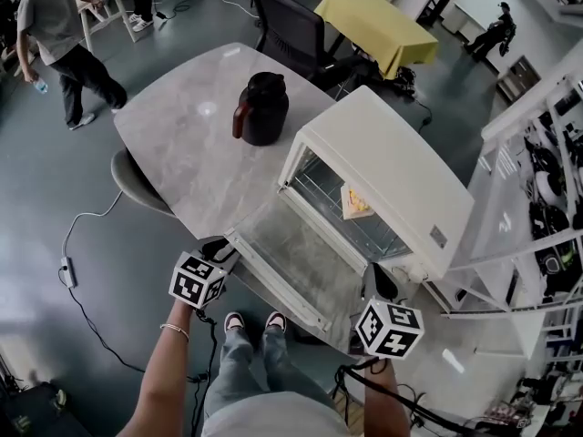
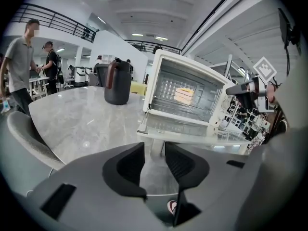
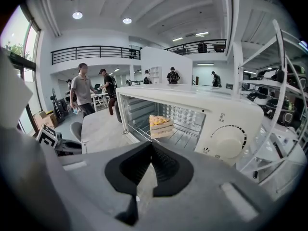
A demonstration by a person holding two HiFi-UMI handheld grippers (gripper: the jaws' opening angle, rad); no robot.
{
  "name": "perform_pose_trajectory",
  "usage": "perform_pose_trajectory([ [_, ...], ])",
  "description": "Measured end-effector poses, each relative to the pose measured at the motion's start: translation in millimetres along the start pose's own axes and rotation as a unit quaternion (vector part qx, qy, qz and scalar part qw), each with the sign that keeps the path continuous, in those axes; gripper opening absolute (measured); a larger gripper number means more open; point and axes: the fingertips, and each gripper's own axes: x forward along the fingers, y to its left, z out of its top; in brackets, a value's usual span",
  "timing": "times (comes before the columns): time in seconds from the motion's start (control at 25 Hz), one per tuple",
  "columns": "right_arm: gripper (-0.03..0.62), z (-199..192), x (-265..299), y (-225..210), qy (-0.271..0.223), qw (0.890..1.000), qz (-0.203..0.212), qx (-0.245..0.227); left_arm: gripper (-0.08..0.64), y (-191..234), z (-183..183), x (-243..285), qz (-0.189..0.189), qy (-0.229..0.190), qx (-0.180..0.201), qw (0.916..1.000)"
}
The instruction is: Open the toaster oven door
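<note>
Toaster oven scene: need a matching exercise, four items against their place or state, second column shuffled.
Column one:
1. oven door
2. dark jug
3. yellow food
4. right gripper

Column two:
A. inside the toaster oven
B. jaws together, nothing between them
C. swung down, open
D. standing on the table, apart from the oven

Pairs: 1-C, 2-D, 3-A, 4-B

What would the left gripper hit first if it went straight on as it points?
Probably the lowered oven door: its front edge lies just beyond the open left gripper; depth is unclear.
</note>
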Motion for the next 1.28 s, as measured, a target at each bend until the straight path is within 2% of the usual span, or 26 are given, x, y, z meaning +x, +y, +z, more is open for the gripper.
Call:
perform_pose_trajectory([
  [0.44, 0.006, 5, 1, 4, -0.007, 1.0, 0.018, 0.001, 0.133, -6, 0, -22, 0.007, -0.011, -0.018, 0.9997],
  [0.56, 0.006, 10, 2, 7, -0.011, 1.0, 0.026, 0.001, 0.115, -6, 5, -34, 0.021, -0.019, -0.032, 0.9991],
  [0.72, 0.006, 16, 2, 12, -0.02, 0.999, 0.037, 0.003, 0.1, -11, 19, -53, 0.036, -0.034, -0.027, 0.9984],
  [1.0, 0.006, 27, -3, 12, -0.039, 0.998, 0.044, 0.011, 0.03, -21, 77, -96, 0.068, -0.116, -0.017, 0.9908],
  [1.28, 0.006, 45, -16, 8, -0.066, 0.997, 0.042, 0.019, 0.012, -40, 151, -138, 0.087, -0.212, 0.001, 0.9734],
])
